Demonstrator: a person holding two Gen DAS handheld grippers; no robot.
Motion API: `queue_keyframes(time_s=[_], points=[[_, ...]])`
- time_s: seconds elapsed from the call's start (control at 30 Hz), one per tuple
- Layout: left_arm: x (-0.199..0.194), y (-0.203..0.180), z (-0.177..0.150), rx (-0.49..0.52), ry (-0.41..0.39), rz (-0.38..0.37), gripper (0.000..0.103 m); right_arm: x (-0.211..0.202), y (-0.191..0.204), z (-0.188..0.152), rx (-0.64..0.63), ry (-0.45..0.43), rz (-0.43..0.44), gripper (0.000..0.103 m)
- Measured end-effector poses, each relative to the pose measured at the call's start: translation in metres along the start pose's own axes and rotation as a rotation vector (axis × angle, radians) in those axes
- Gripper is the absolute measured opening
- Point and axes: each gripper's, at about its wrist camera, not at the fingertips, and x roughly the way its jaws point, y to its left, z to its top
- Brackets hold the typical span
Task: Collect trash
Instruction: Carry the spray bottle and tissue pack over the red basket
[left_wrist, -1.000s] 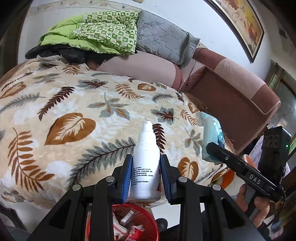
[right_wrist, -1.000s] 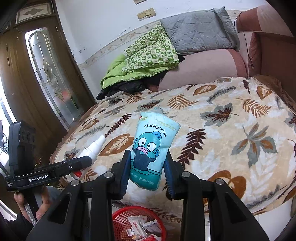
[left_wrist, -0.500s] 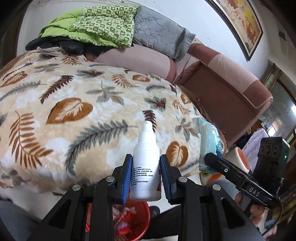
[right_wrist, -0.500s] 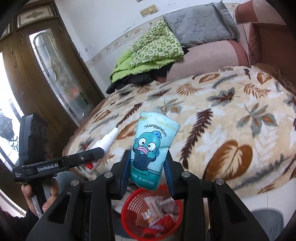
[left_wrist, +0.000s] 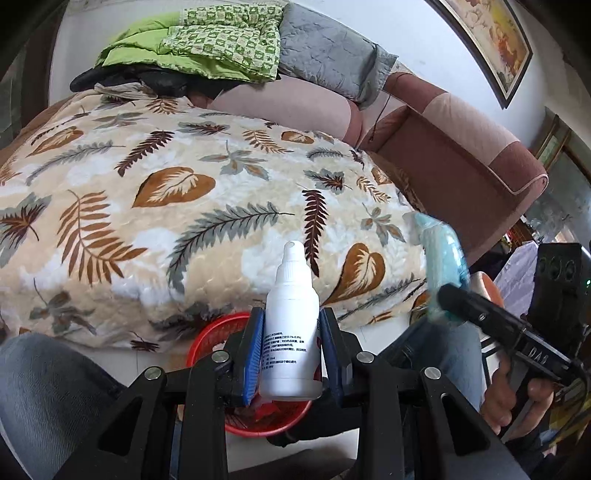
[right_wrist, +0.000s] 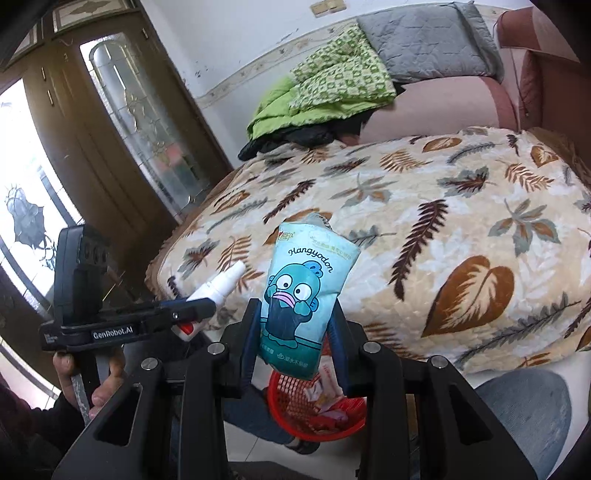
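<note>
My left gripper (left_wrist: 291, 354) is shut on a white plastic bottle (left_wrist: 291, 332), held upright above a red mesh basket (left_wrist: 207, 339) on the floor. My right gripper (right_wrist: 295, 332) is shut on a teal cartoon tissue packet (right_wrist: 303, 291), held over the same red basket (right_wrist: 343, 428), which holds several wrappers. The right gripper with the packet (left_wrist: 443, 258) shows at the right of the left wrist view. The left gripper with the bottle (right_wrist: 221, 284) shows at the left of the right wrist view.
A bed with a leaf-patterned blanket (left_wrist: 166, 206) lies just beyond the basket. Green and grey bedding (left_wrist: 221, 48) is piled on a pink sofa (left_wrist: 461, 147) behind. A wooden glass door (right_wrist: 110, 147) stands to the left. The person's jeans-clad knees (left_wrist: 44, 387) flank the basket.
Both grippers have pulled back from over the bed and now hang above the red basket, which has come further into view. Both still hold their items.
</note>
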Motion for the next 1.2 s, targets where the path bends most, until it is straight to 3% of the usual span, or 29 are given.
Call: queue_keyframes(time_s=[0.6,1.2], points=[[0.003,-0.004,-0.016,0.007,0.028,0.016,0.03,0.016,0.012,-0.026,-0.016,0.088,-0.035,0.034],[0.029,0.004,-0.025,-0.028,0.107,0.013,0.03,0.039,0.004,-0.035,0.016,0.147,-0.042,0.035]])
